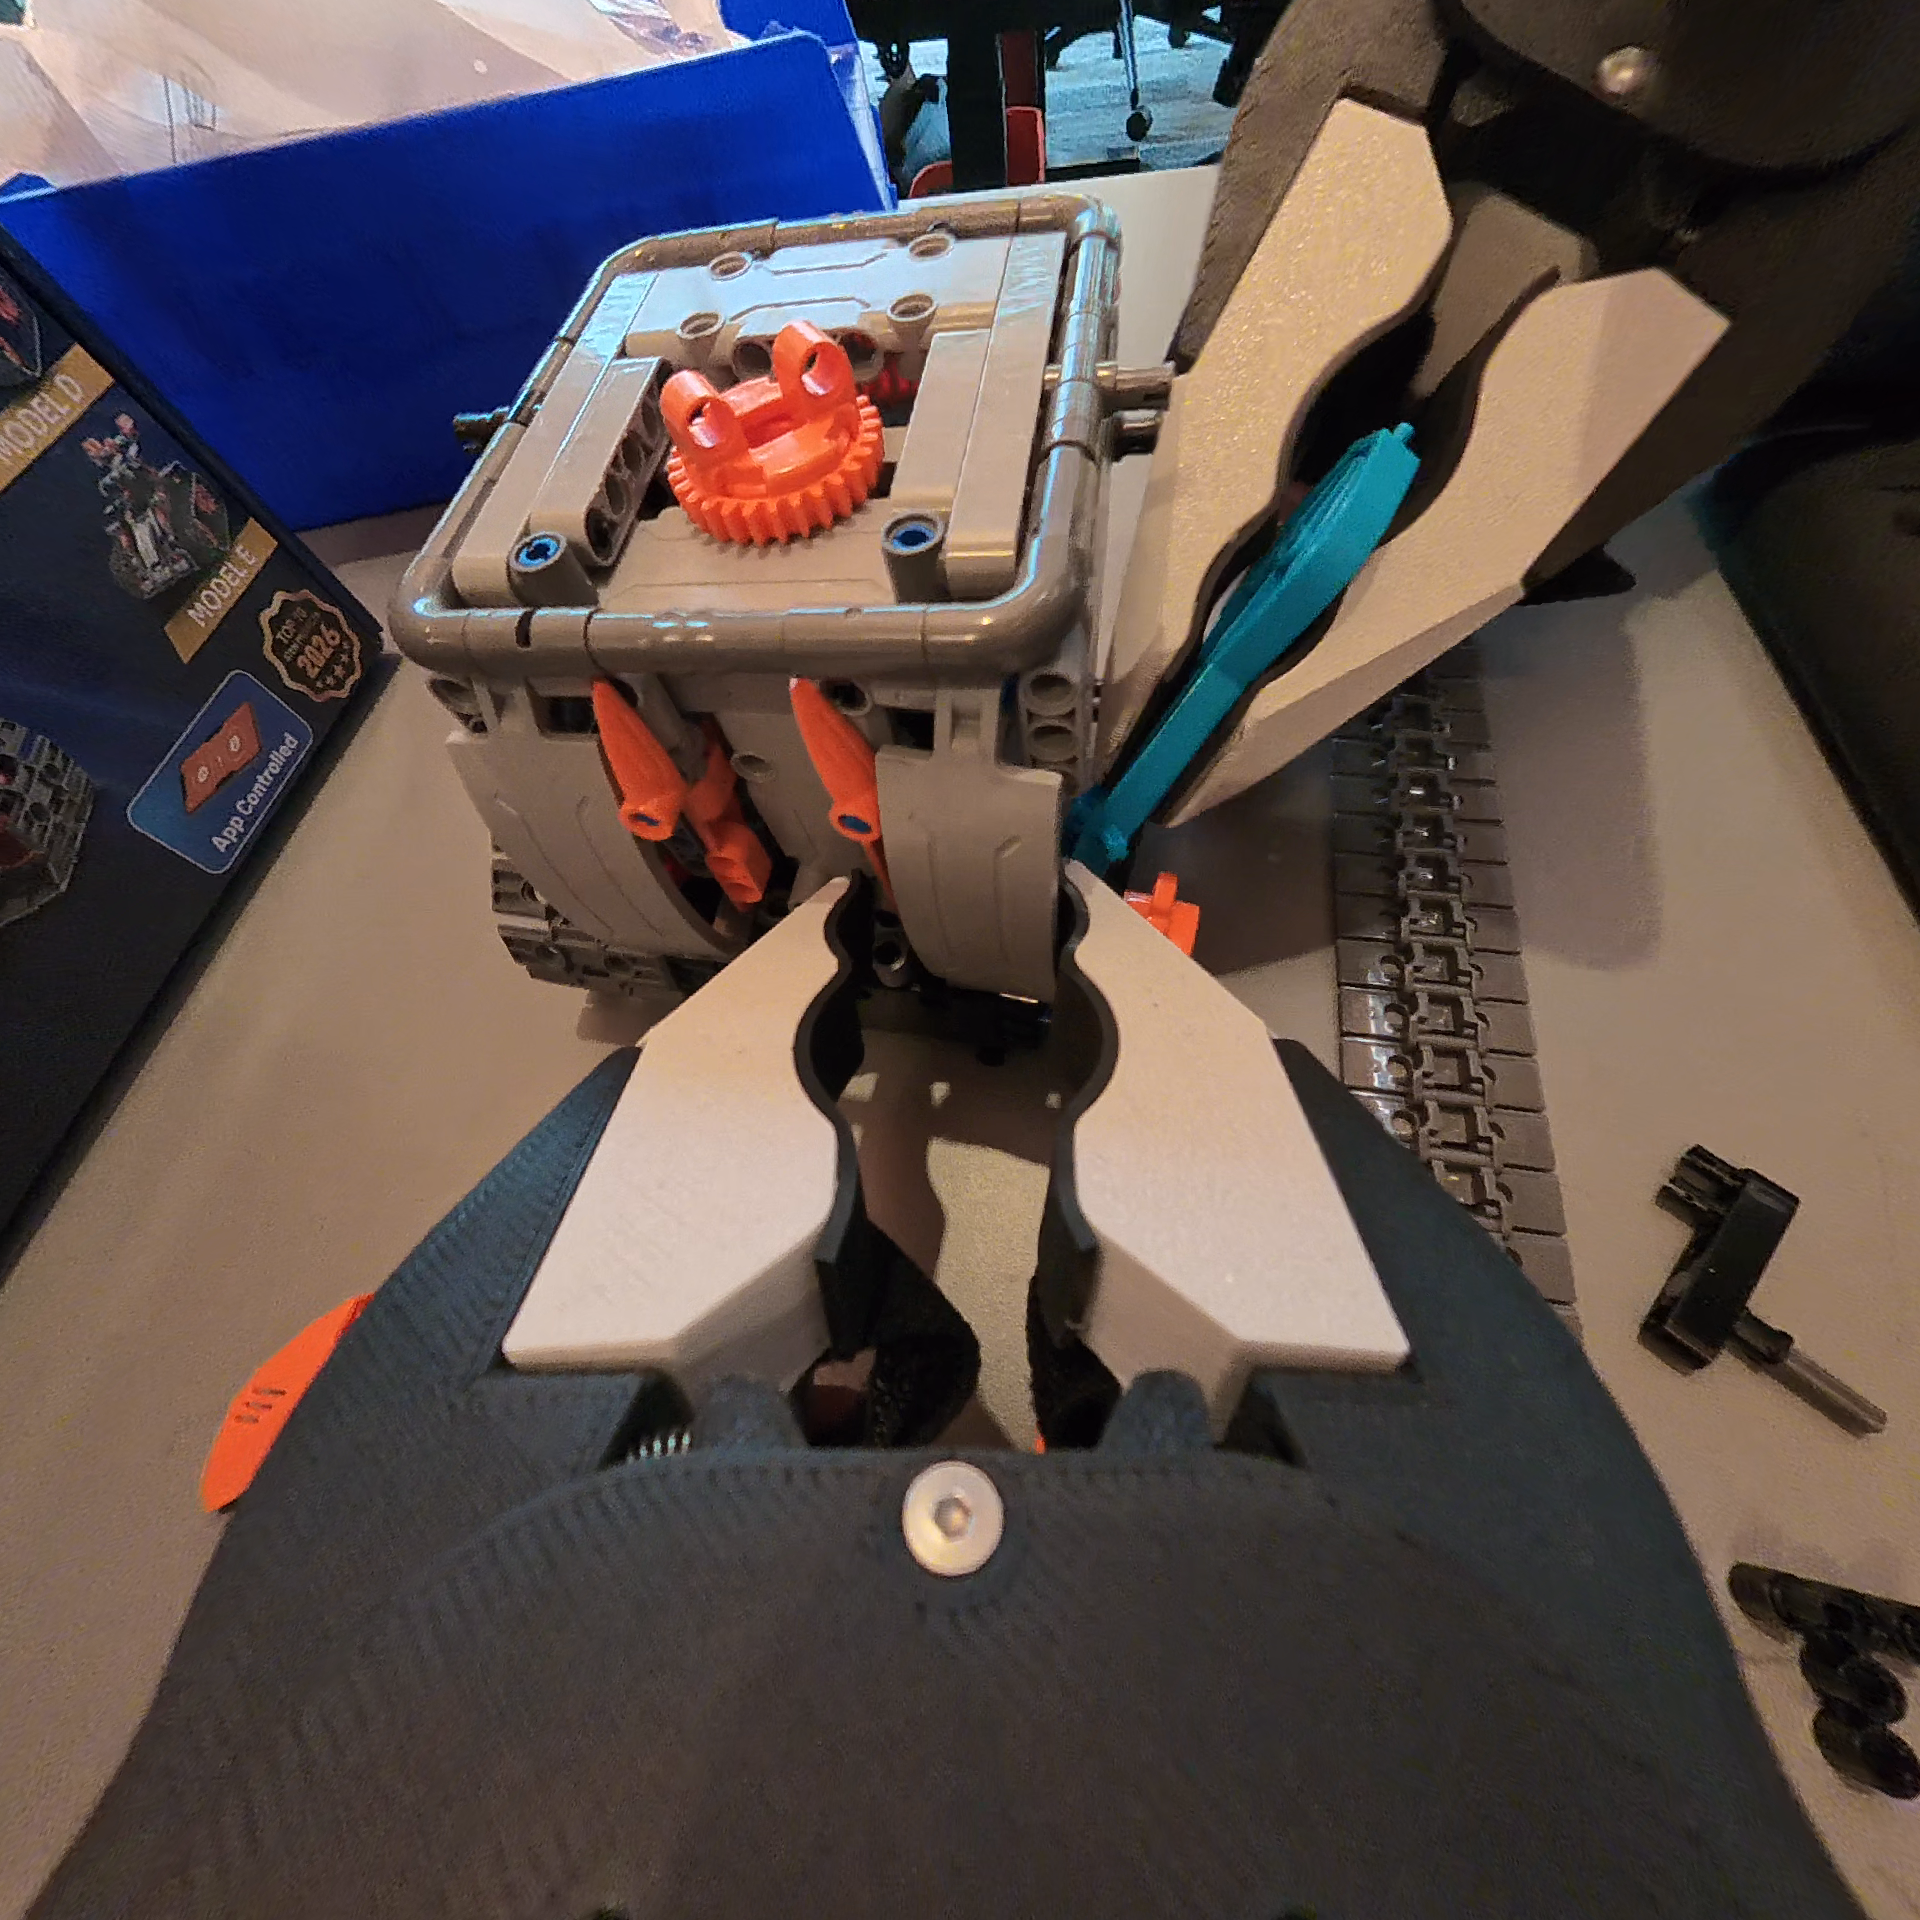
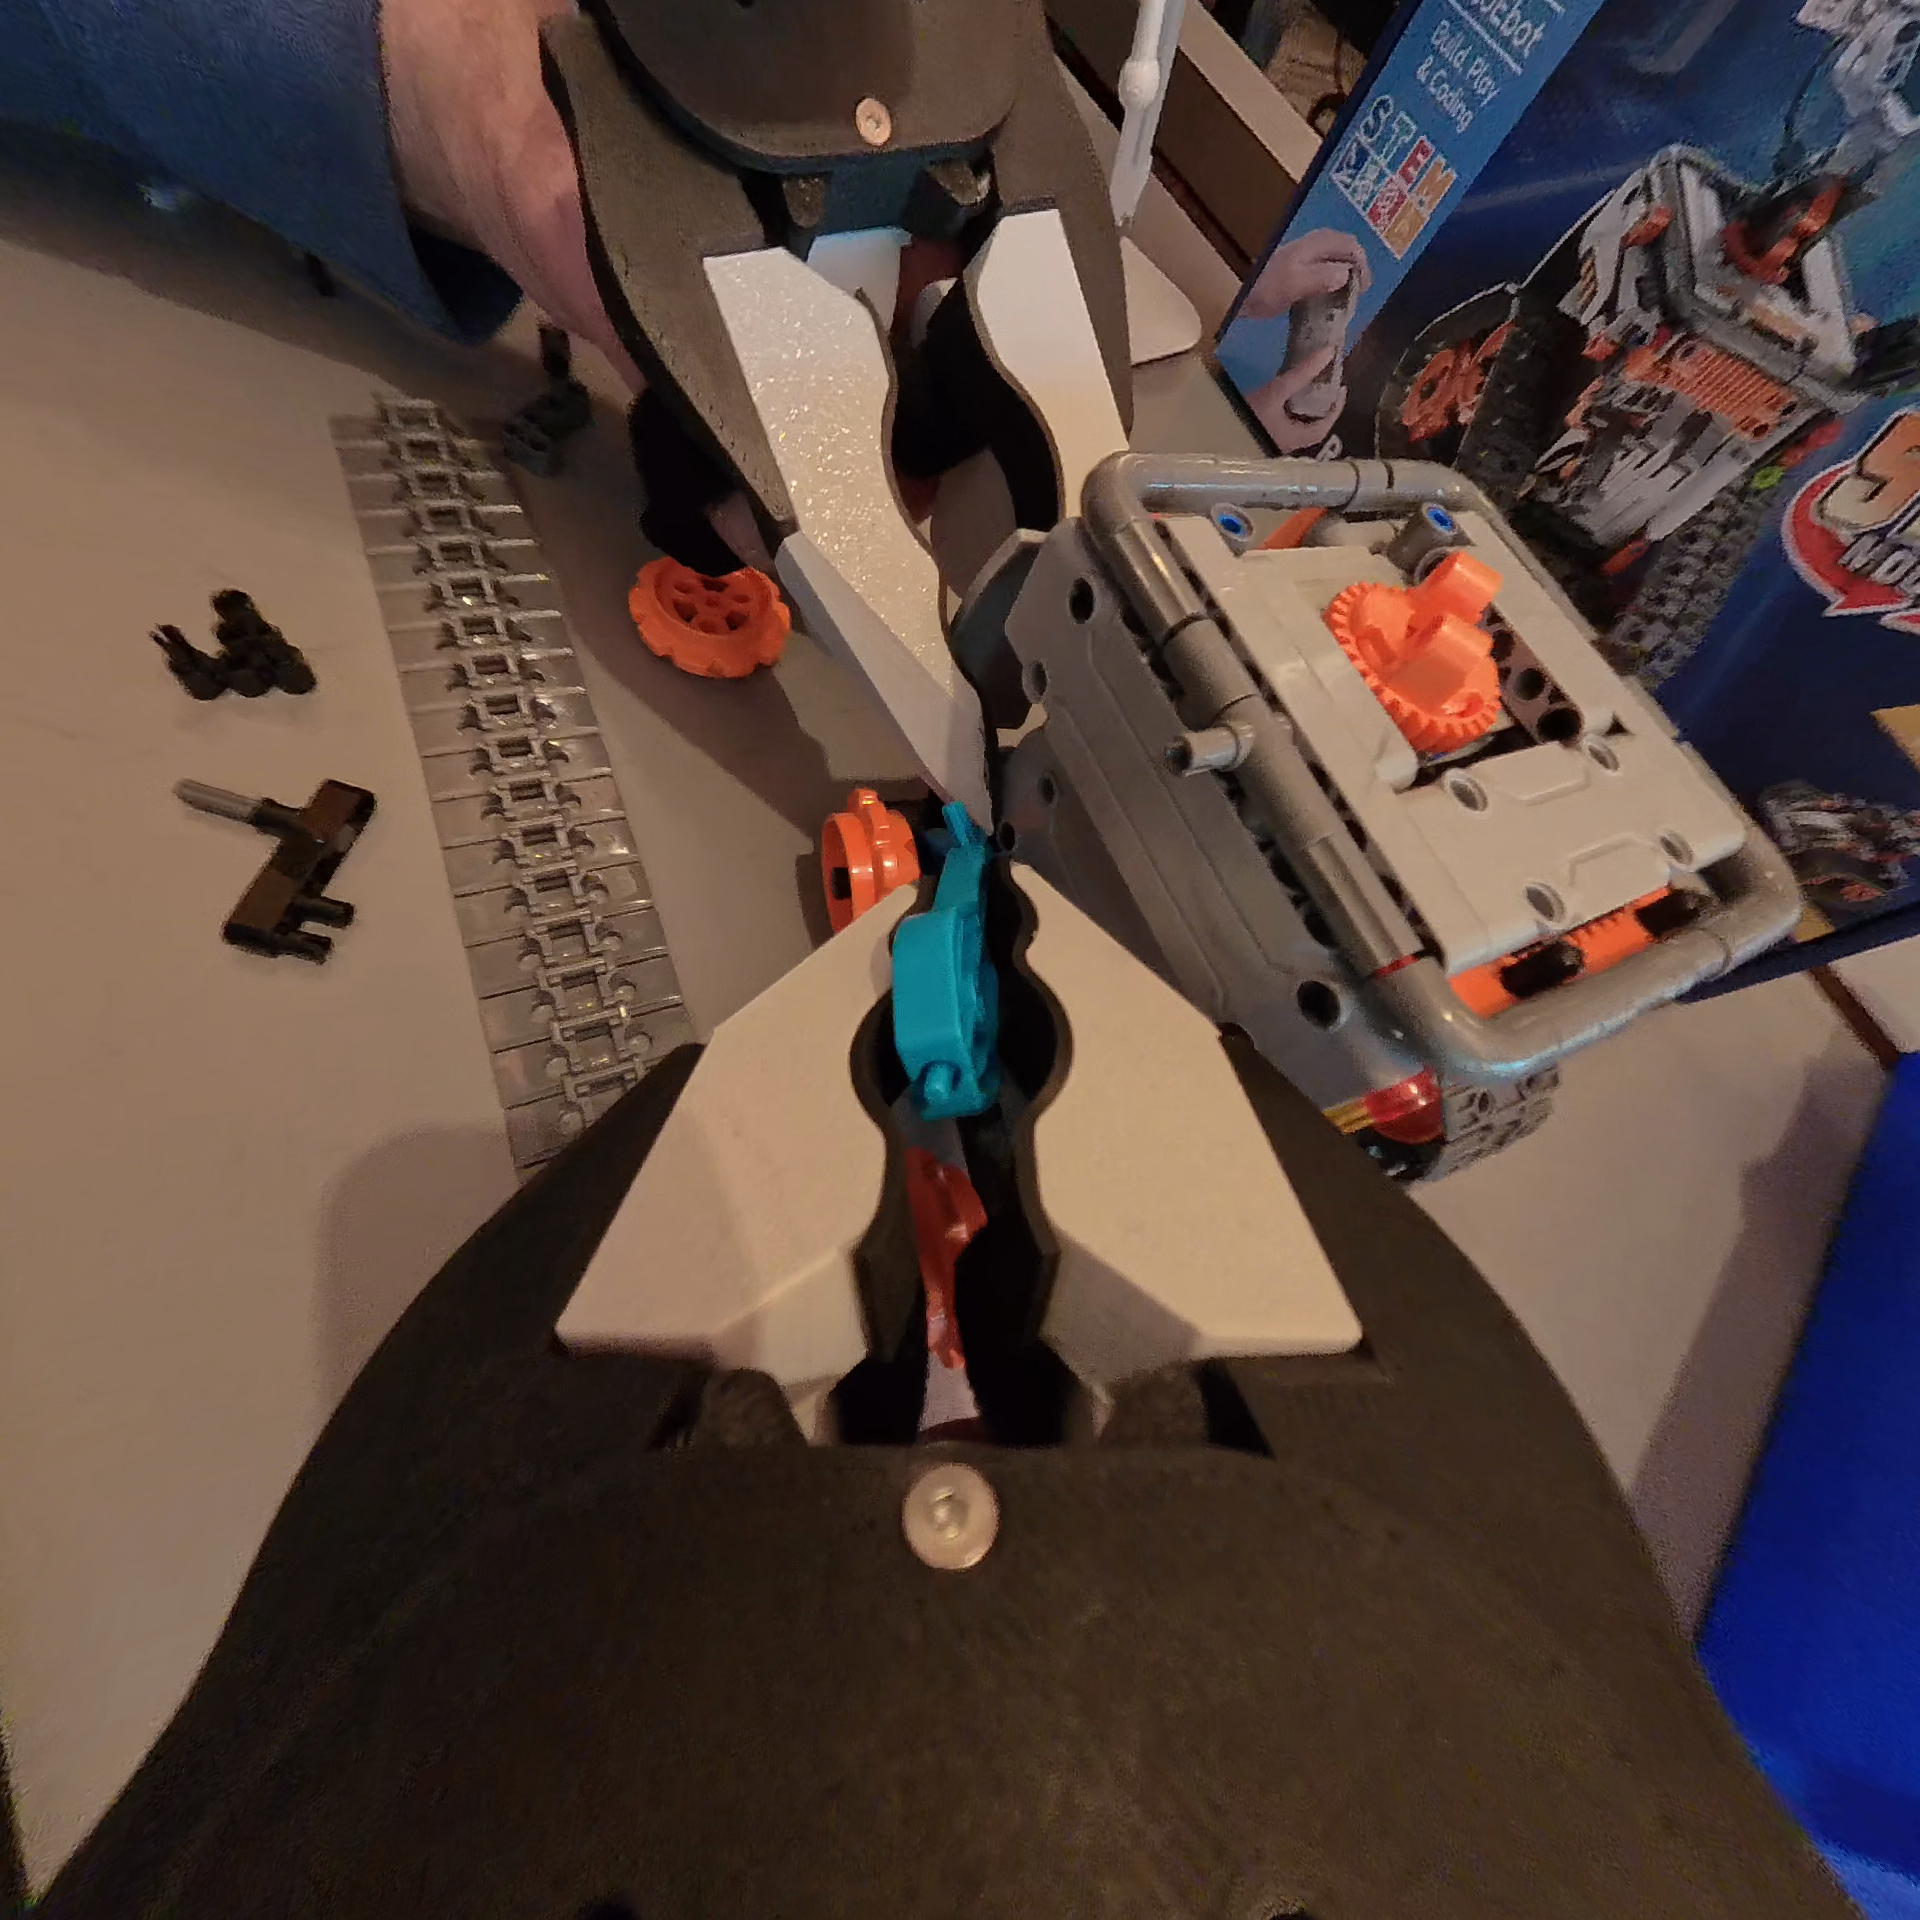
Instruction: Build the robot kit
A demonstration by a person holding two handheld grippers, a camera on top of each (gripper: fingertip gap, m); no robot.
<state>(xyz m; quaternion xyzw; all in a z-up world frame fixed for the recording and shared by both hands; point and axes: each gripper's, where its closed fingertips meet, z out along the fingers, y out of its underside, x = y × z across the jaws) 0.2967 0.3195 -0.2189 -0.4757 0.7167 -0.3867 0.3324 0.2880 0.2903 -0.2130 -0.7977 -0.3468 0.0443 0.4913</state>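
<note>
— Two grippers worked at one grey block model [image 1: 748,582] with an orange gear [image 1: 774,457] on top, standing on the table [image 1: 312,1091].

— Left gripper [image 1: 961,914] clasped its lower front panel; right gripper [image 2: 961,904] clenched a teal tool [image 2: 945,997] beside it

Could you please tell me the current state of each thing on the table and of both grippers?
Left gripper: jaws clamped on the block model's lower front.
Right gripper: shut on the teal tool.
Teal tool: tip at the model's side.
Block model: upright, partly built.
Track strip: flat, unattached.
Orange wheel: loose.
</note>
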